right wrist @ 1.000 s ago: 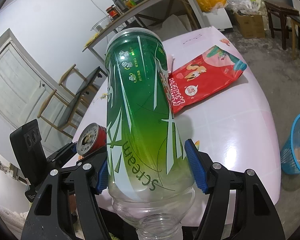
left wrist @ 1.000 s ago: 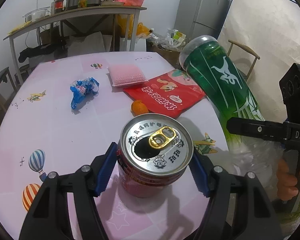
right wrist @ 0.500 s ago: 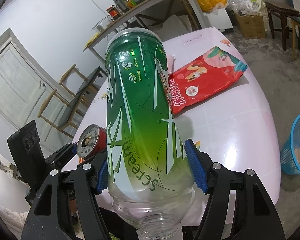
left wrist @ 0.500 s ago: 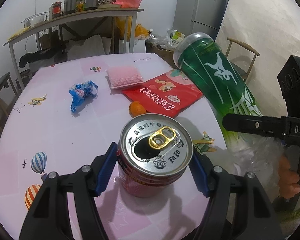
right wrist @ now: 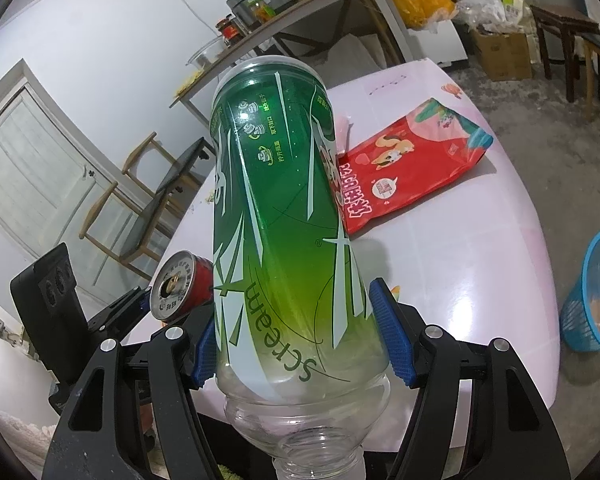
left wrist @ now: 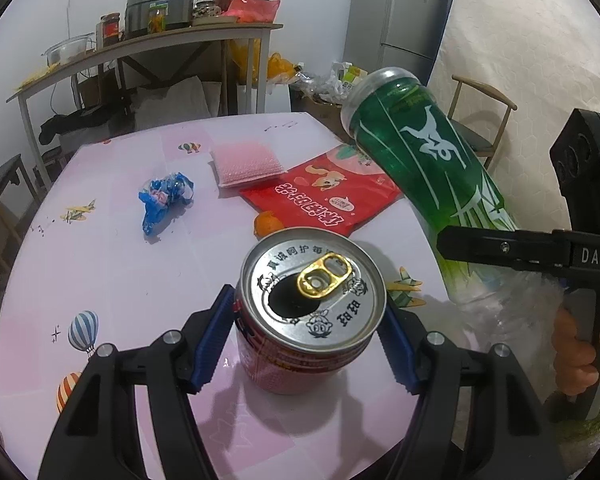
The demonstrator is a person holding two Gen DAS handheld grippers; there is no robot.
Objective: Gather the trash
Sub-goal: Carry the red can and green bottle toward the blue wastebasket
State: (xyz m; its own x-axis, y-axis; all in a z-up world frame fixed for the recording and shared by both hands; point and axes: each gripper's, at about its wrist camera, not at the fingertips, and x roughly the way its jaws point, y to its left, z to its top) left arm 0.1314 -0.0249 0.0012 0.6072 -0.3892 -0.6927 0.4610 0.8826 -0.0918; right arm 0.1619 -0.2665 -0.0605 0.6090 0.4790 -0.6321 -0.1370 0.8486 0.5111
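A red drink can (left wrist: 300, 344) with an opened gold tab sits between the blue pads of my left gripper (left wrist: 306, 304), which is shut on it just above the near part of the pink table (left wrist: 112, 264). My right gripper (right wrist: 296, 312) is shut on a large green plastic bottle (right wrist: 284, 216), held with its neck towards the camera and its base pointing up and away. In the left wrist view that bottle (left wrist: 428, 160) leans at the right, with a hand on the gripper's handle. The can (right wrist: 180, 292) shows to the left of the bottle in the right wrist view.
On the table lie a red snack bag (left wrist: 324, 200), a pink sponge (left wrist: 246, 162), a crumpled blue wrapper (left wrist: 164, 200) and a small orange thing (left wrist: 266, 224). A blue mesh bin (right wrist: 596, 296) stands on the floor right of the table. Chairs and a cluttered side table stand around.
The left gripper with the can has drifted very slightly; the right gripper and bottle have stayed put. Both grips are as before.
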